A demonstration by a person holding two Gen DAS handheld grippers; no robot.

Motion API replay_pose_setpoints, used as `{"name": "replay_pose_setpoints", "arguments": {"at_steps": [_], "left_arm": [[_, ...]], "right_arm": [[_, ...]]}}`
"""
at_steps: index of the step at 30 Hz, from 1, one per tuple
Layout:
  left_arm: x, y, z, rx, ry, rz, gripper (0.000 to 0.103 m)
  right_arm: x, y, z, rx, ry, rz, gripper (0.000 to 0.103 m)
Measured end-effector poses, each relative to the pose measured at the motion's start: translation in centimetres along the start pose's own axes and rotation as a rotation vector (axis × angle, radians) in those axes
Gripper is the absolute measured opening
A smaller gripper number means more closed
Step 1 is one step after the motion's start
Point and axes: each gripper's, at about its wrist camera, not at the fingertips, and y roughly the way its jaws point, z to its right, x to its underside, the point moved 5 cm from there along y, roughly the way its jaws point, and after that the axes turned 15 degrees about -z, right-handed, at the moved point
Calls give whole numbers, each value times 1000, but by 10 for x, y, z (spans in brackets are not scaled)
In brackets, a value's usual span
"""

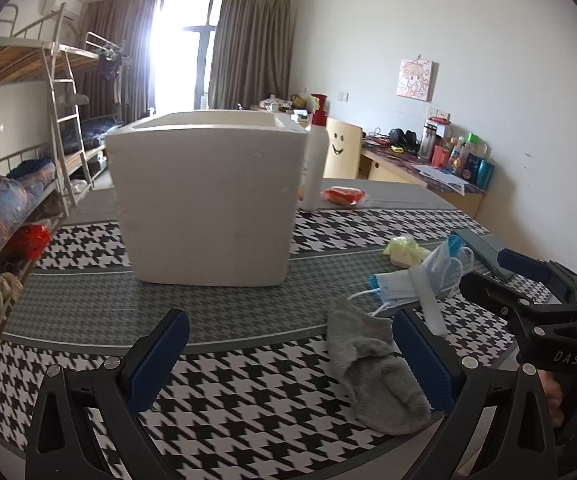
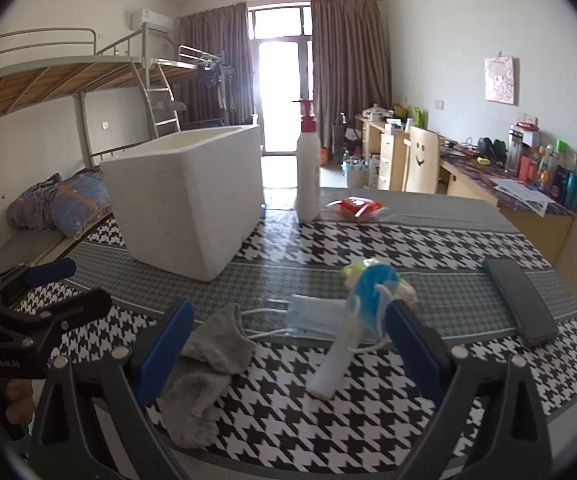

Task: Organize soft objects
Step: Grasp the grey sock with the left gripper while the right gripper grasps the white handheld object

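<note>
The step in hand looked like the first pick: both claws hung over the near edge of the table [image 1: 88, 292], and nothing soft had yet gone into the white foam box [image 1: 208, 200] standing ahead of them. The grey sock [image 1: 372, 372] was the sensible start. It lay crumpled just inside the left claw's [image 1: 288, 364] right-hand finger, apparently touching that pad, so the claw would do well to shift right until the sock sat midway between the fingers, drop low to the cloth, and pinch a thick fold rather than a loose edge. The ear loops of the blue face masks [image 2: 320, 320] trailed against the sock's far end and might drag along.

The left claw stood wide open and gripped nothing. The right claw [image 2: 288, 352] was equally wide open and empty. The masks lay just beyond its fingertips, with a white tube-like piece [image 2: 334, 364] pointing back into the gap, and the sock sat by its left finger. A yellow-green soft bundle [image 2: 358, 272] rested further ahead, and a dark phone [image 2: 520, 304] lay off to its right, well apart.
</note>
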Motion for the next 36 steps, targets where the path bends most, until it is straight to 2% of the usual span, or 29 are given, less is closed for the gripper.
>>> {"name": "replay_pose_setpoints", "arguments": {"at_steps": [10, 21, 29, 36], "left_arm": [[3, 17, 21, 24, 35, -50, 102], [8, 43, 32, 37, 59, -143, 101], [12, 57, 42, 99, 86, -211, 93], [14, 73, 40, 112, 70, -271, 85]], "right_arm": [[13, 4, 18, 14, 38, -37, 98], [22, 19, 33, 19, 70, -97, 98], [27, 31, 34, 5, 70, -135, 98], [30, 40, 35, -18, 74, -167, 98]]}}
